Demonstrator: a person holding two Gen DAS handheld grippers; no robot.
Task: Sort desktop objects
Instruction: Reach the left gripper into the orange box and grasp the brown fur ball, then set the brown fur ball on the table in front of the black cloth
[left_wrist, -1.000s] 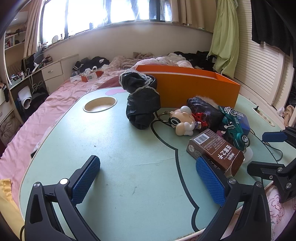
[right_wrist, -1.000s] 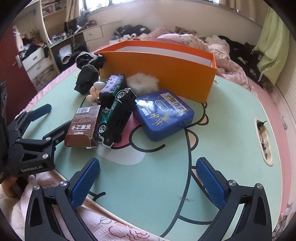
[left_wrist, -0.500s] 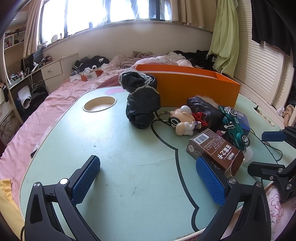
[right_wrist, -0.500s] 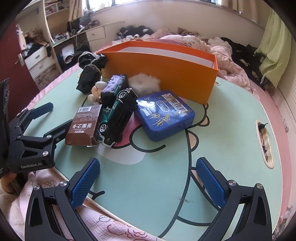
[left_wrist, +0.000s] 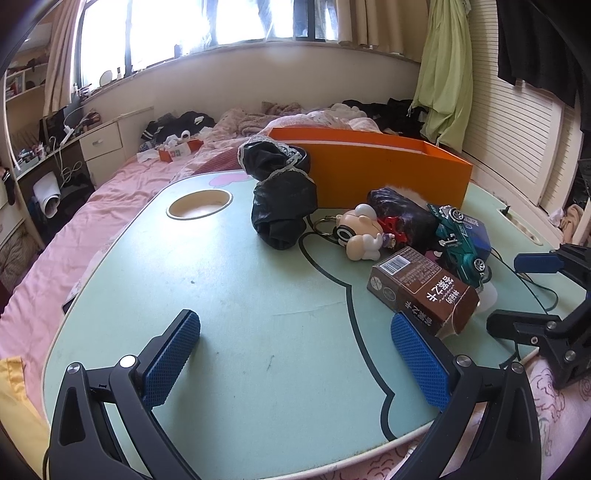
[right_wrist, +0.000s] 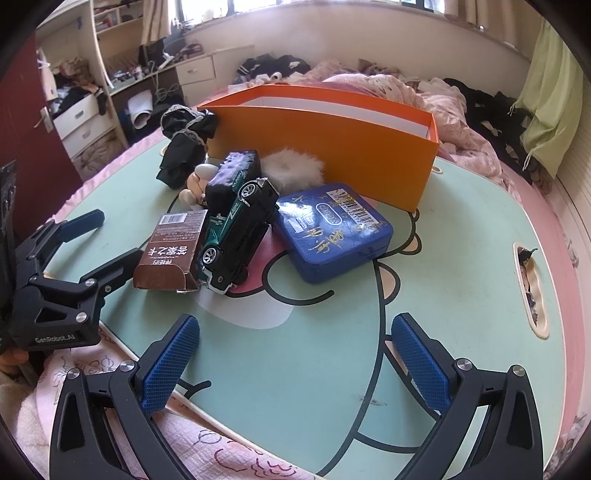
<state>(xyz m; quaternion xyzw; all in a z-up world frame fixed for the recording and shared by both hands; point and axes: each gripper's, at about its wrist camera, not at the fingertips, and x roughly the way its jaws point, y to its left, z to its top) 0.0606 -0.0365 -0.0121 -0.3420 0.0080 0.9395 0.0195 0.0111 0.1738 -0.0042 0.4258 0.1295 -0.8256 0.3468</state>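
- Far left, the left gripper (left_wrist: 295, 347) hangs low over bare mint-green worktop (left_wrist: 221, 280), jaws spread wide, nothing between them.
- Moving right, a black lace-trimmed garment (left_wrist: 282, 195) slumps against the end of the orange box (right_wrist: 332, 147); that box sits at the back and looks like the place everything is bound for.
- Next comes the small cartoon figurine on a keyring (left_wrist: 360, 234), tucked against a dark glossy packet (right_wrist: 232, 173), with a white fluffy puff (right_wrist: 291, 166) just behind, touching the box wall.
- The brown drink carton (right_wrist: 171, 251) lies on its side, nearest the left gripper's right-hand pad and touching the green toy car (right_wrist: 236, 229), which leans tilted across the pile.
- Right of the car, the blue tin (right_wrist: 332, 229) lies flat, just in front of the box.
- Far right, the right gripper (right_wrist: 295, 362) waits at the near edge of the worktop, jaws also wide apart and empty.
- My read: sorting has barely begun, nothing visibly in the box, both tools still lining up a first pick.
- Next move, I'd judge: the left gripper slides right to straddle the carton across its narrow sides, closing gently so it doesn't nudge the leaning car.
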